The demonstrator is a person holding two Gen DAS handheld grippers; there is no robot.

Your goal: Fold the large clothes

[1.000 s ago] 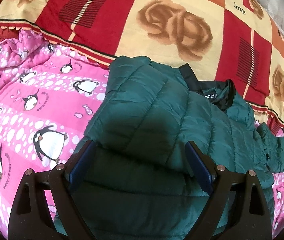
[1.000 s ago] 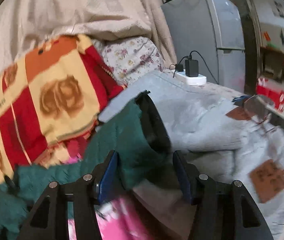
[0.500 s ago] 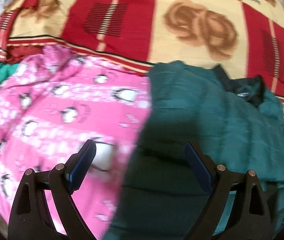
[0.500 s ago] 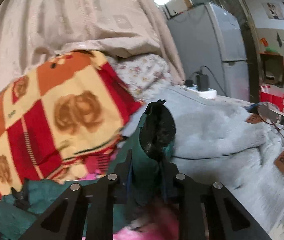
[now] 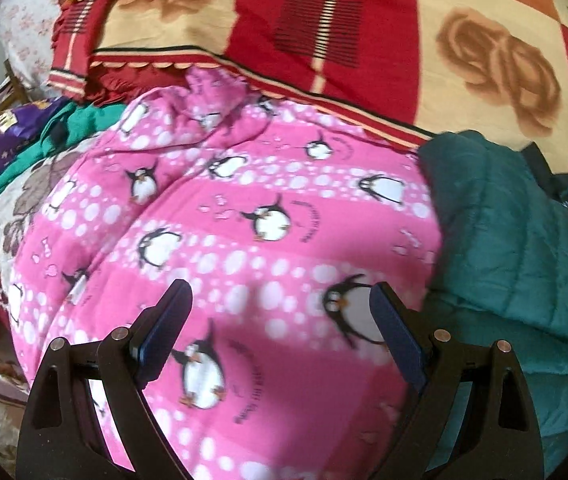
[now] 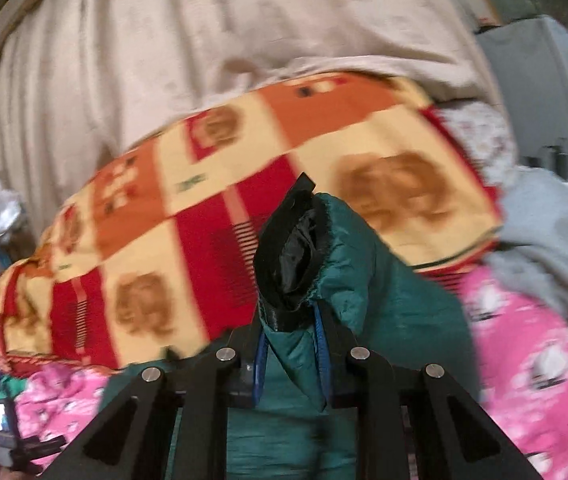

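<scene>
Bed heaped with pink penguin blanket (image 5: pixel 244 240) and red-orange rose blanket (image 5: pixel 384 32). Green puffer jacket (image 5: pixel 516 248) lies rumpled at your right, on penguin blanket. Your right gripper (image 6: pixel 290 354) clenched on jacket's dark-lined cuff (image 6: pixel 290 256), lifting it. Your left gripper (image 5: pixel 280 332) spread wide, empty, over pink blanket. Fold barely begun; body unfolded, most work left.

Green jacket (image 5: pixel 520 248) beside left tool (image 5: pixel 280 336)
</scene>
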